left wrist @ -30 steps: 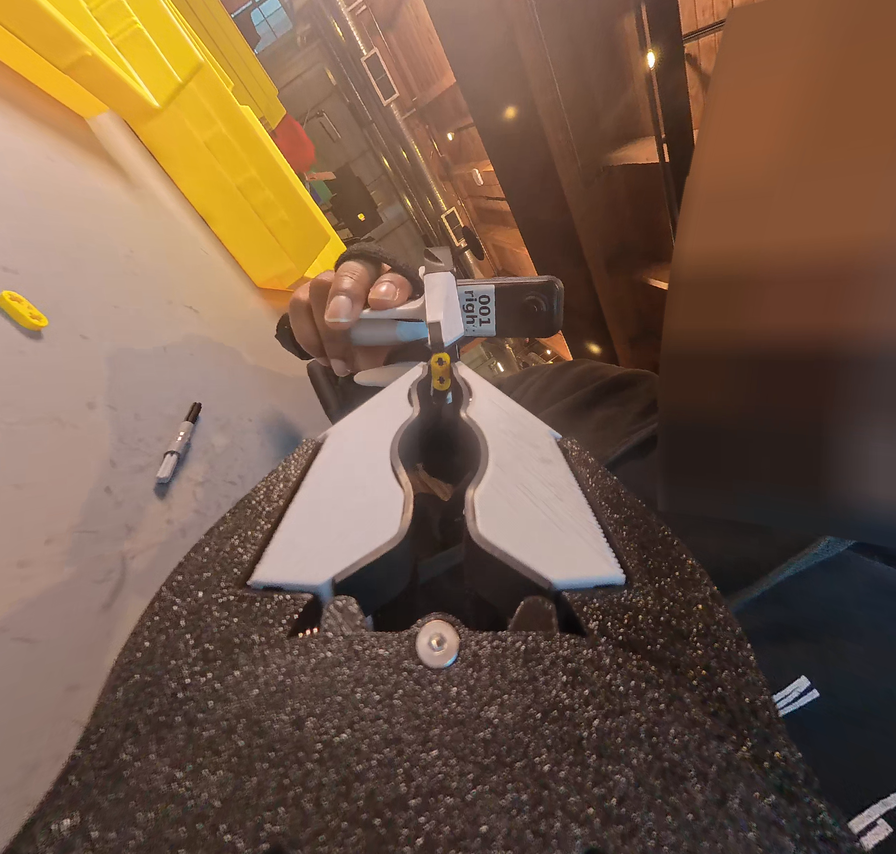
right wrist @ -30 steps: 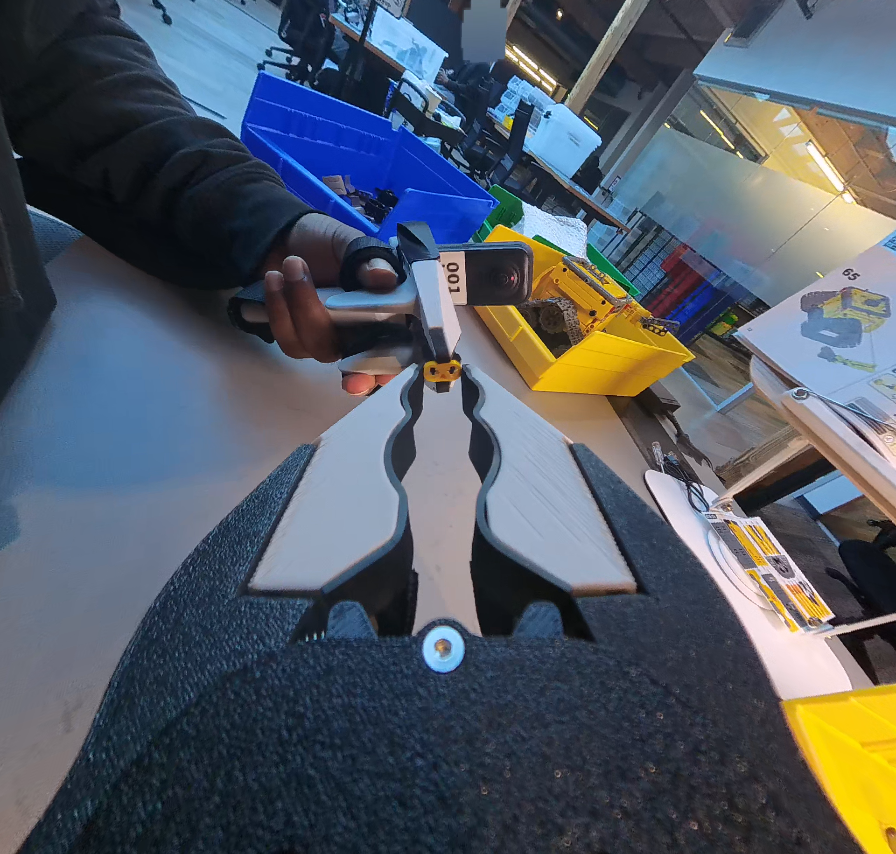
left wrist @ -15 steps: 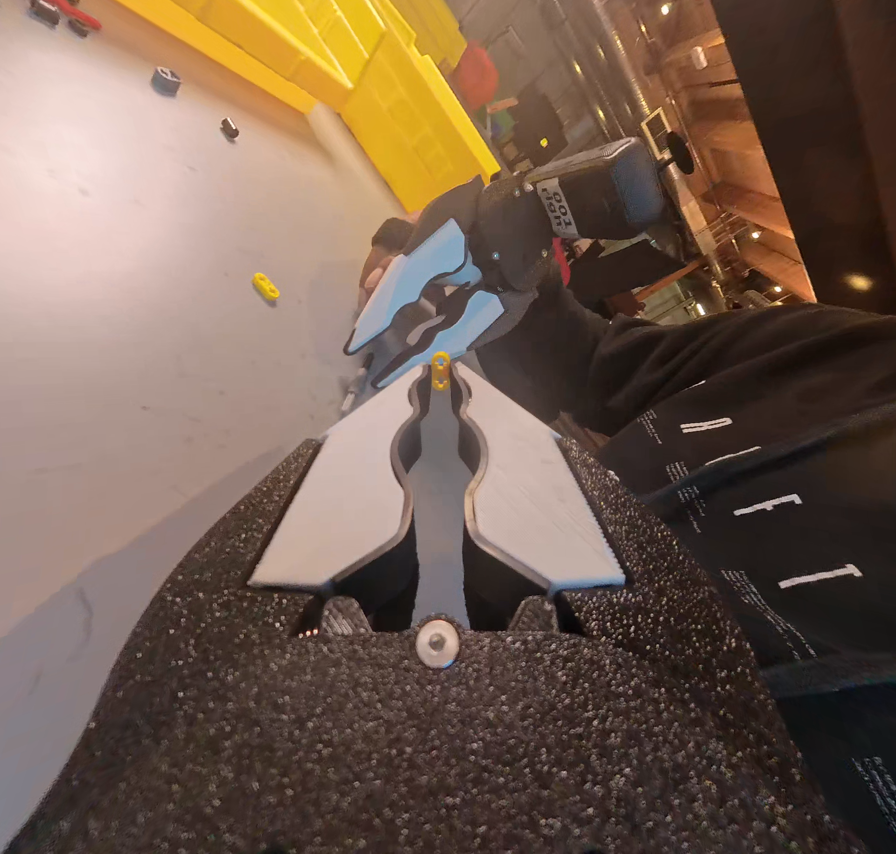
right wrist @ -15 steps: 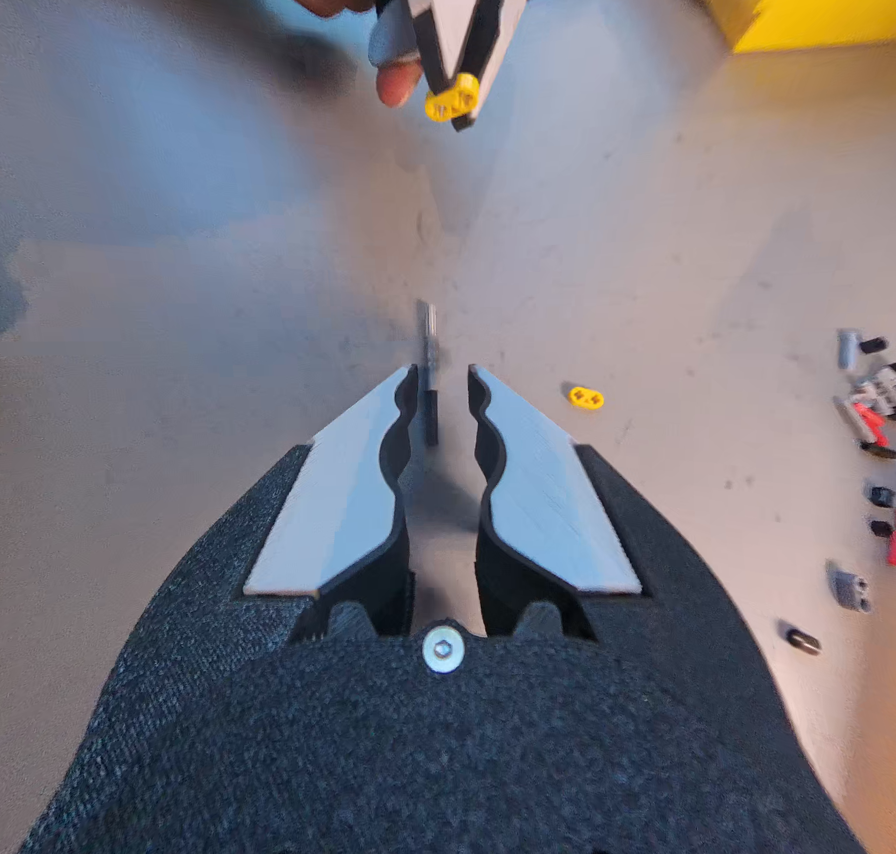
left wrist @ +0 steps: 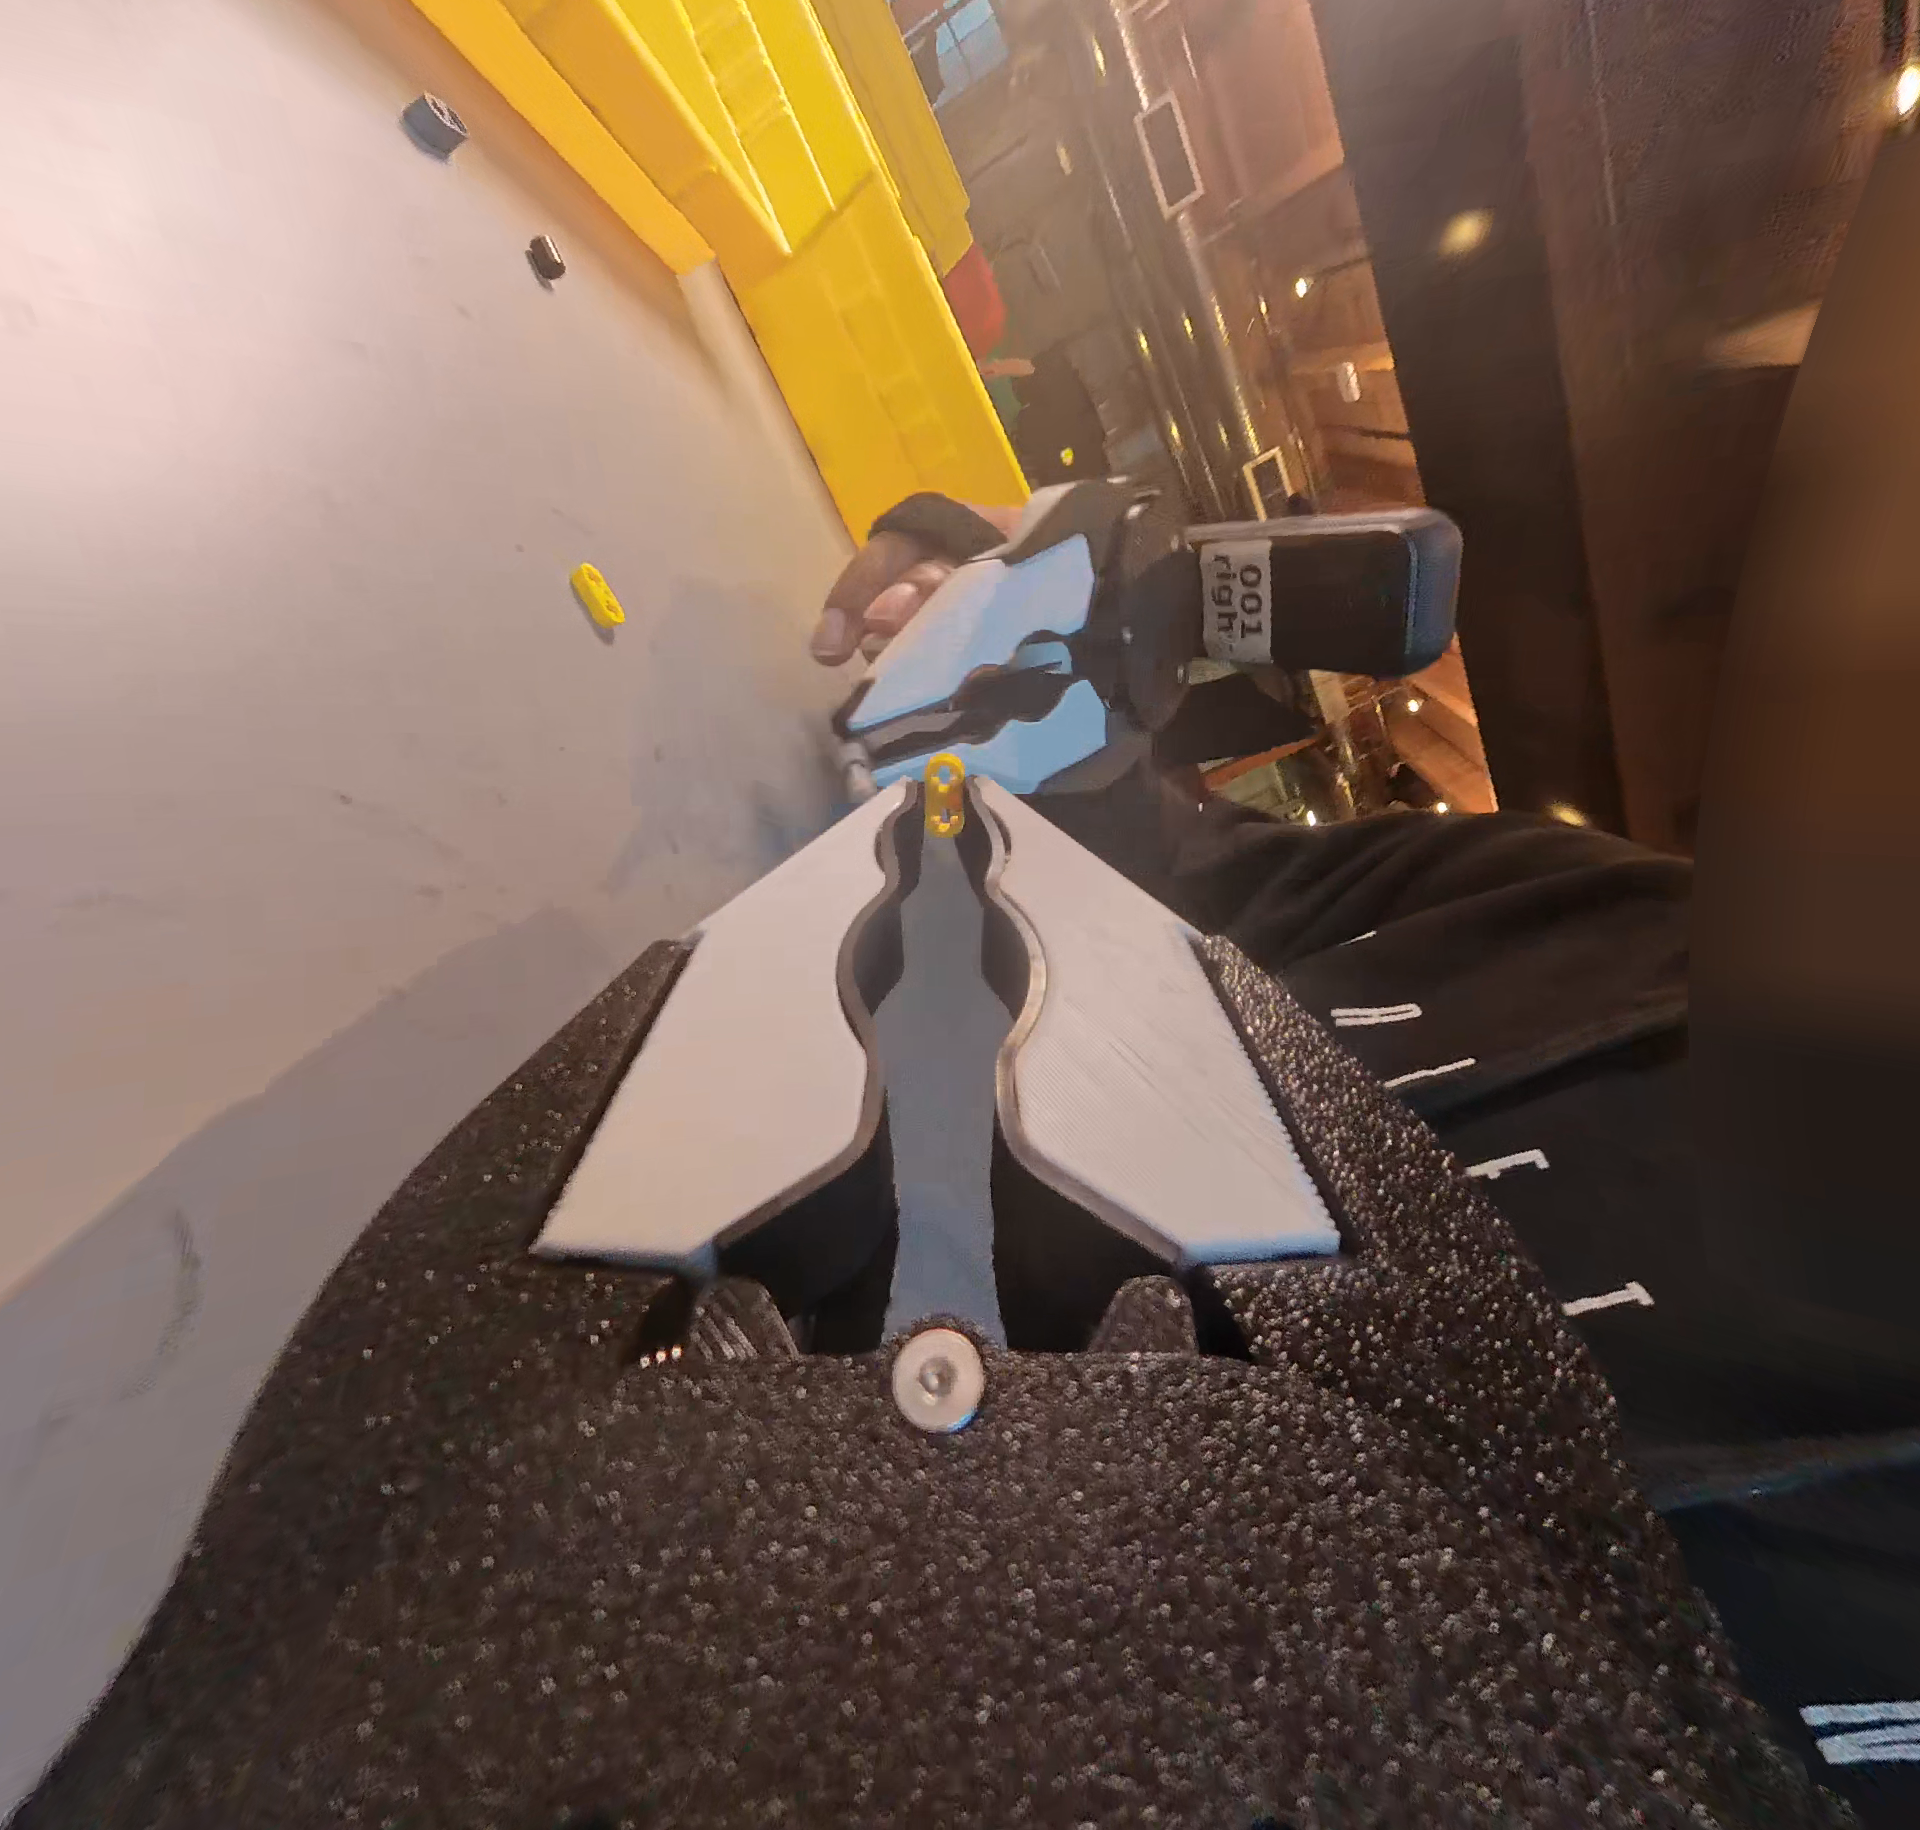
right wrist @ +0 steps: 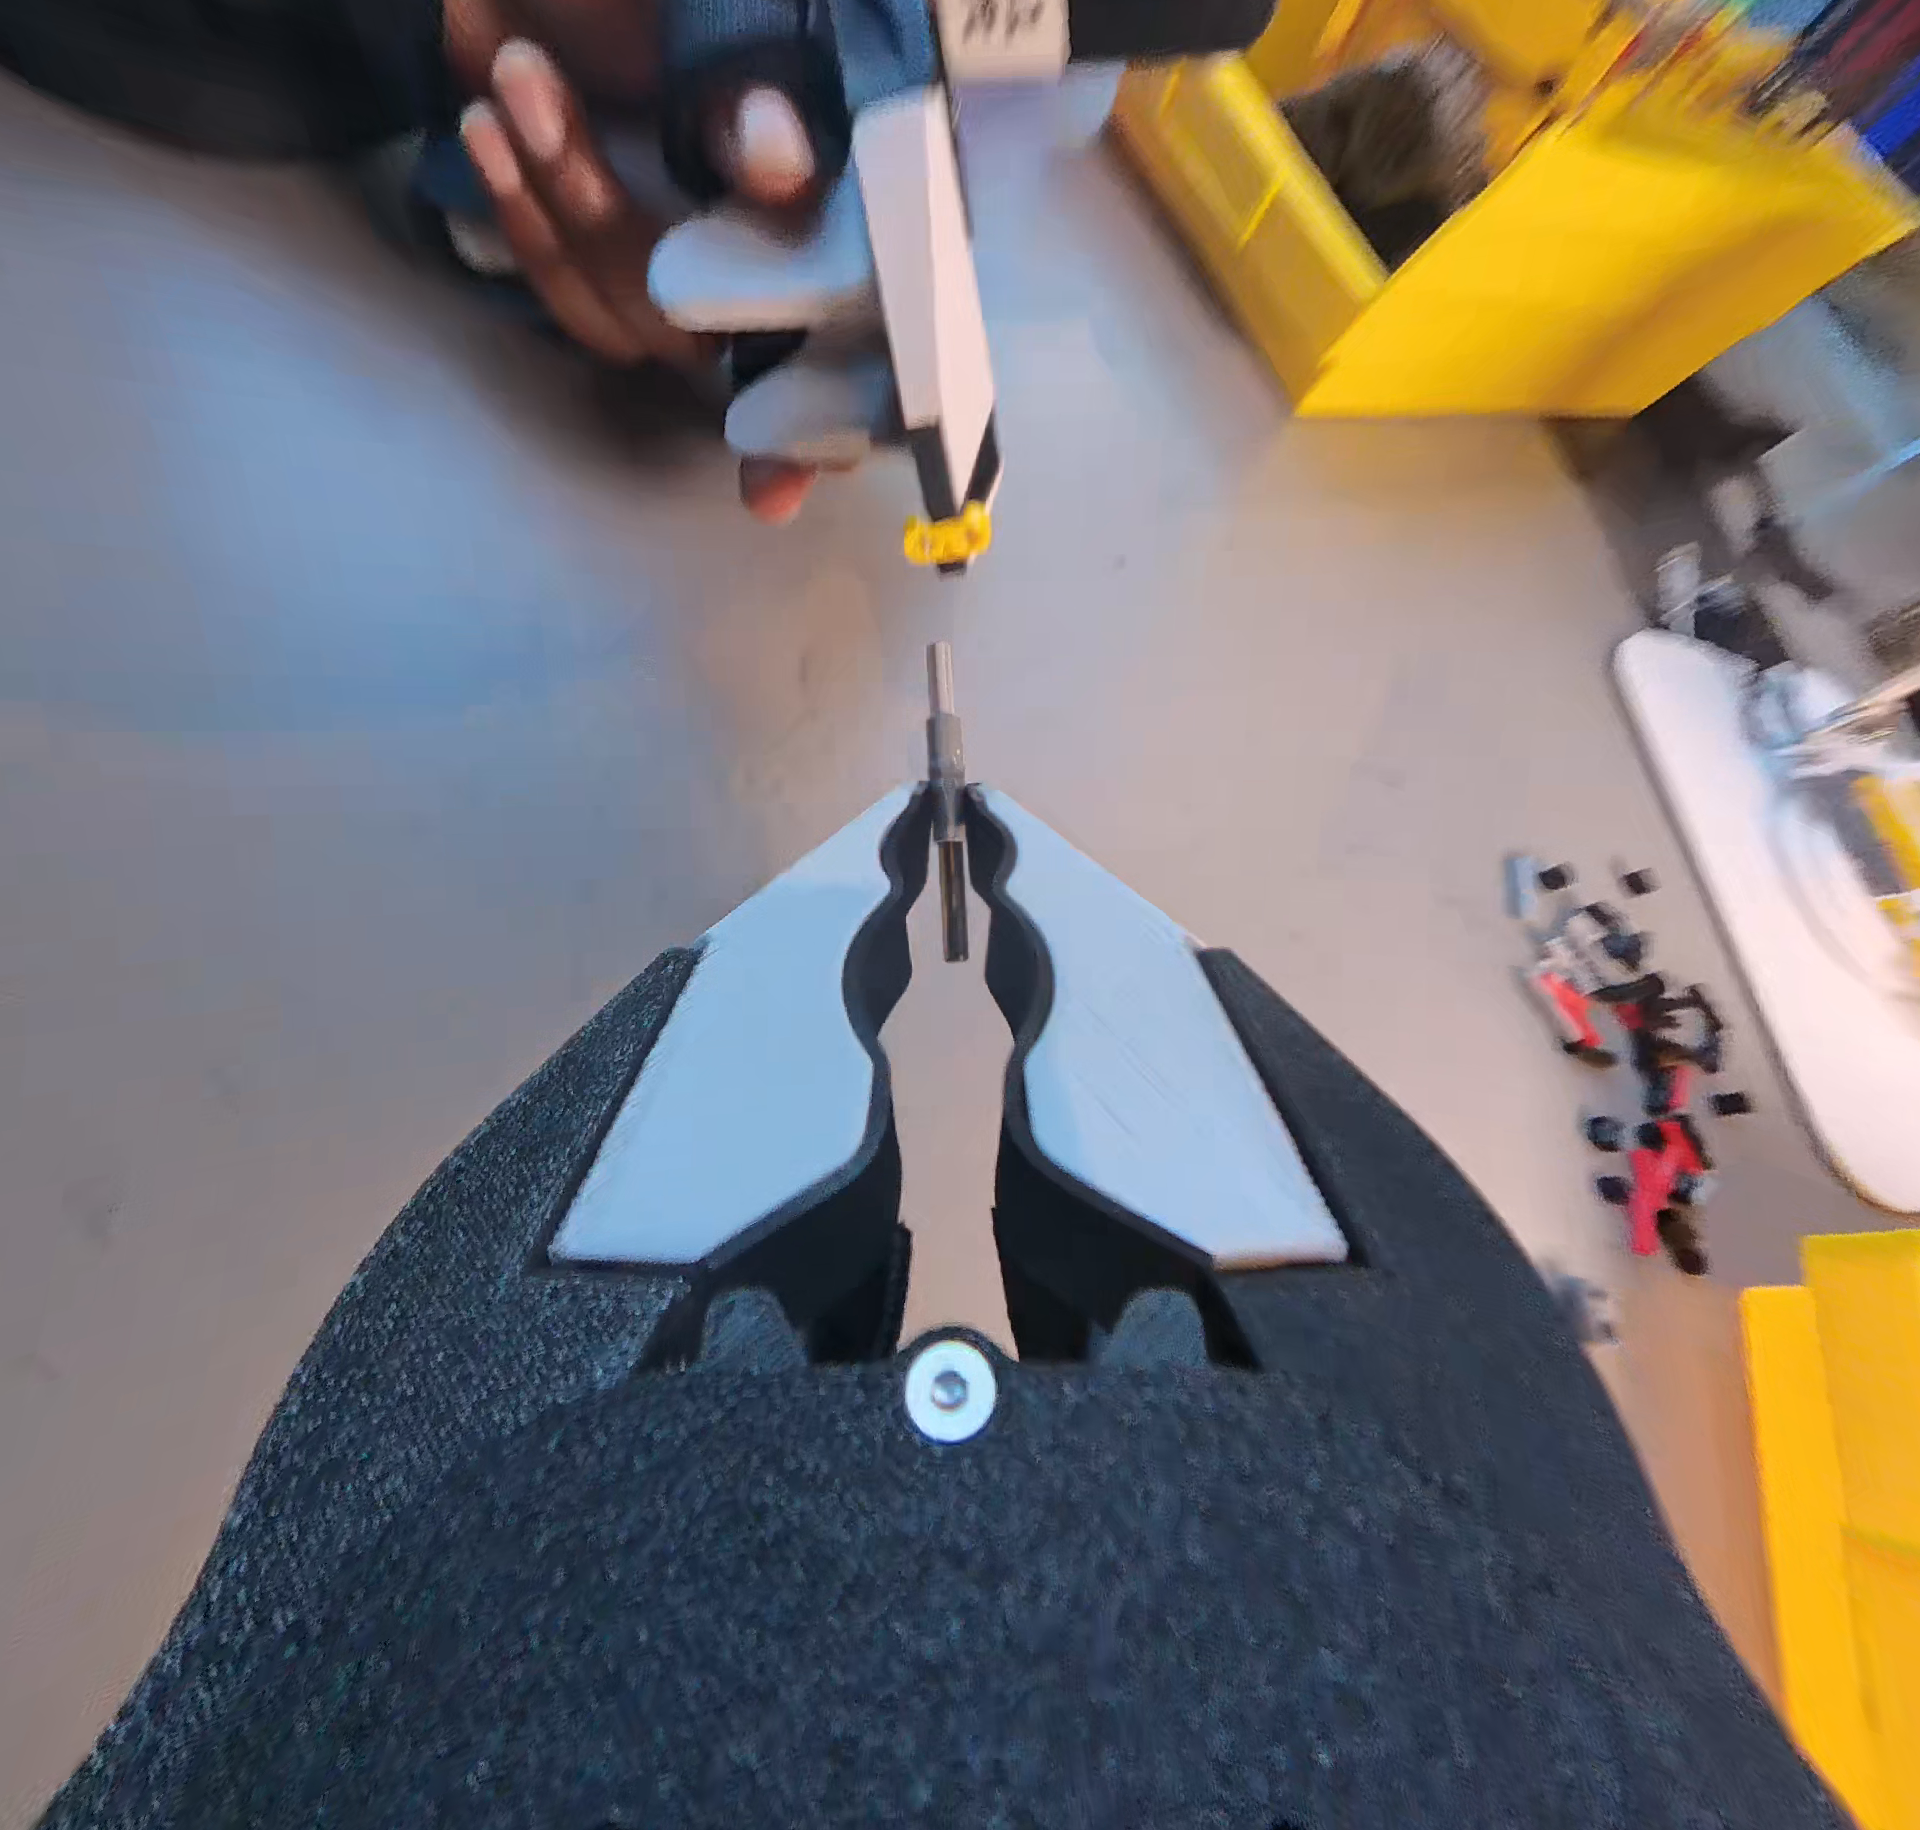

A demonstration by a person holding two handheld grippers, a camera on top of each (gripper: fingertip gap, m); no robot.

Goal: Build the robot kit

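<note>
The left tongs (left wrist: 943, 801) are clenched on a small yellow link (left wrist: 943, 808), a flat piece with two holes, pinched right at the fingertips so that one hole stands clear beyond them. In the left wrist view its long axis runs along the fingers, pointing away from the camera. In the right wrist view the same link (right wrist: 945, 539) sits crosswise at the very end of the left tongs (right wrist: 954, 544), which come down from above with a hand (right wrist: 603, 180) behind them.

Straight ahead of the link, a little apart from it, lies the grey pin (right wrist: 943, 731). The right tongs (right wrist: 943, 793) are closed on that pin near its middle: the pale end sticks out forward past the fingertips and the dark end (right wrist: 952, 907) runs back between the fingers. The pin's long axis lies along the right tongs and aims almost directly at the link, so pin tip and link face each other across a short gap, not touching.

In the left wrist view the right tongs (left wrist: 862, 752) lie just beyond the left fingertips, angled across them.

Further right of the right tongs, a scatter of small black, grey and red parts (right wrist: 1631, 1063) lies on the table (right wrist: 312, 741), well apart, with a yellow bin (right wrist: 1538, 253) beyond. A second yellow link (left wrist: 596, 596) rests on the table, off to the left of the left tongs.
</note>
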